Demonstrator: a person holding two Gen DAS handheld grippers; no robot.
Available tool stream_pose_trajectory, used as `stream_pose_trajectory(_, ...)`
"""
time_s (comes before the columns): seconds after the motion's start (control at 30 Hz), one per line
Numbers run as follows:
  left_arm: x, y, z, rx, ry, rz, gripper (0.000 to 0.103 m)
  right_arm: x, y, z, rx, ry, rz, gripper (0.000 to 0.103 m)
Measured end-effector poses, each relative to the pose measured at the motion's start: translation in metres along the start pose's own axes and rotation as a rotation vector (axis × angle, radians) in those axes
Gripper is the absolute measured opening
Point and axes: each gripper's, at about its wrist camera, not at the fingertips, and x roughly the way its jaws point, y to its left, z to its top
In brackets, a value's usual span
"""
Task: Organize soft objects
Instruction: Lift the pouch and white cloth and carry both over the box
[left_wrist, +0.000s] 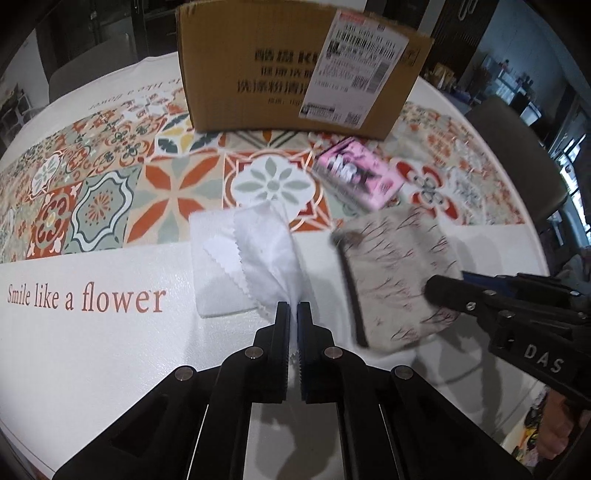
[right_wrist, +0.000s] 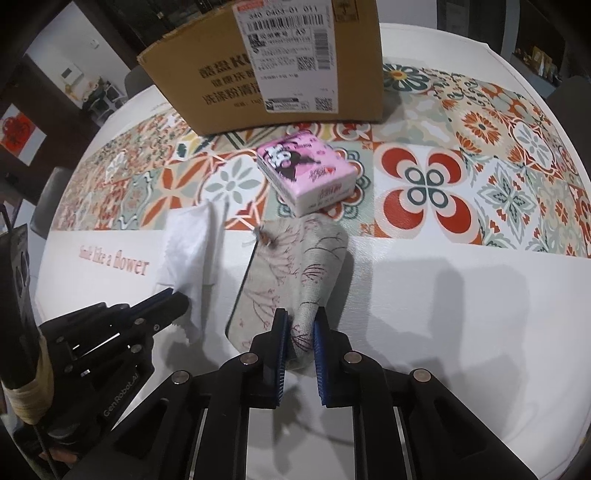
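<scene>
"Smile like a flower" is printed in pink on the white border of the tablecloth (left_wrist: 92, 332), whose middle band carries orange, green and red floral tiles. At the far side stands a cardboard box (left_wrist: 258, 74) with black Chinese print and a white shipping label (left_wrist: 354, 62) bearing barcodes, QR codes and the number "340 0403-01 011". The right gripper's body reads "DAS"; the left one's reads "GenRobot.AI". The table is round, with dark chairs and dim shelving beyond it.

Just in front of the box lies a pink tissue pack (right_wrist: 306, 171) showing a cartoon character. The left gripper (left_wrist: 293, 314) reaches forward low over the near centre of the table, its fingers clenched on a white pinked-edge cloth (left_wrist: 266, 251) that fans up from them above a white foam pad (left_wrist: 214, 280). Just right of it, the right gripper (right_wrist: 300, 321) pinches the near end of a beige fabric pouch (right_wrist: 295, 266) printed with thin red-brown plant lines, lifting its right edge while the dark-trimmed left edge sits by the table.
</scene>
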Motion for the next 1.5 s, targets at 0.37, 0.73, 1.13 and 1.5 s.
stream_pose_trajectory(0.37,-0.032,0.0,0.012,0.003,-0.096,-0.044,0.005,-0.032,0.015,0.006,-0.022,-0.084,0.021,0.012)
stream_pose_trajectory(0.73,-0.062,0.002,0.022,0.0,-0.187,-0.066,0.005,-0.058,0.027,0.016,-0.033,-0.171,0.031,0.01)
stream_pose_trajectory(1.13,-0.091,0.003,0.036,0.007,-0.29,-0.064,0.004,-0.08,0.035,0.027,-0.044,-0.251,0.033,0.009)
stream_pose_trajectory(1.5,-0.117,0.002,0.061,0.03,-0.402,-0.062,0.004,-0.105,0.04,0.046,-0.052,-0.348,0.025,0.009)
